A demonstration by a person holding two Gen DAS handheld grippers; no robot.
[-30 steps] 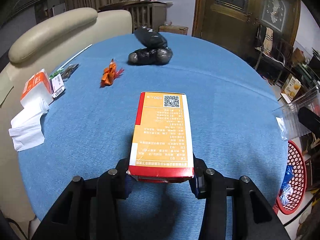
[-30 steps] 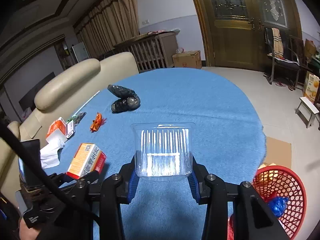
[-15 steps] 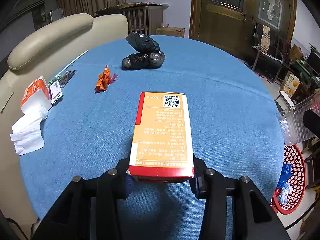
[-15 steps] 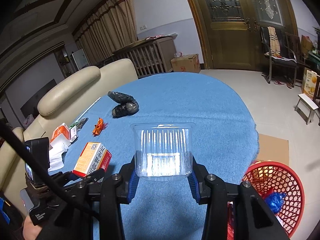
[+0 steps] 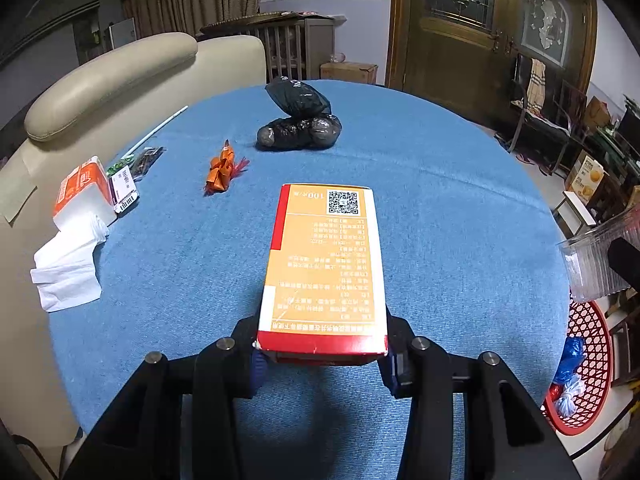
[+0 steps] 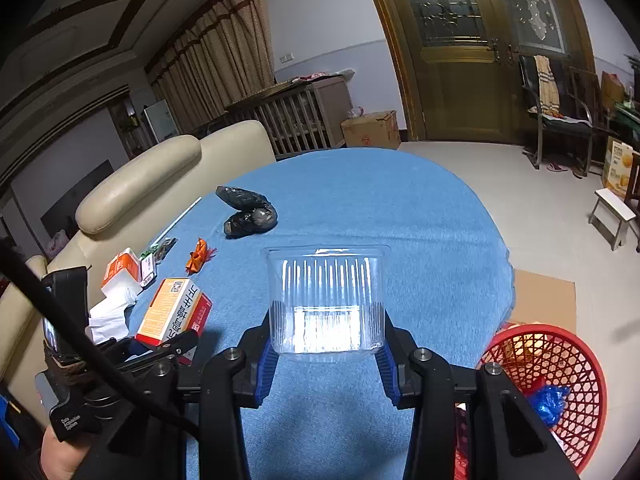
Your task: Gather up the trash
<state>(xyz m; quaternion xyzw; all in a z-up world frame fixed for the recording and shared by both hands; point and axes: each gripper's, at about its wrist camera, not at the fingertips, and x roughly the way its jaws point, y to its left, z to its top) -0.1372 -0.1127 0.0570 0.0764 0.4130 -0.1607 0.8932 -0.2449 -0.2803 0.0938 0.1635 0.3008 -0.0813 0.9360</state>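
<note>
Left wrist view, left to right: tissue pack (image 5: 82,192) at left edge of the blue worktop (image 5: 440,208), orange wrapper (image 5: 222,166), black bag (image 5: 300,124) upper centre. Left tongs (image 5: 322,354) clamp an orange-and-red carton (image 5: 324,264) at lower centre. Red basket (image 5: 588,364) at lower right, on the floor. Right wrist view: right tongs (image 6: 326,360) grip a clear ribbed plastic container (image 6: 326,300) at centre, above the worktop.
</note>
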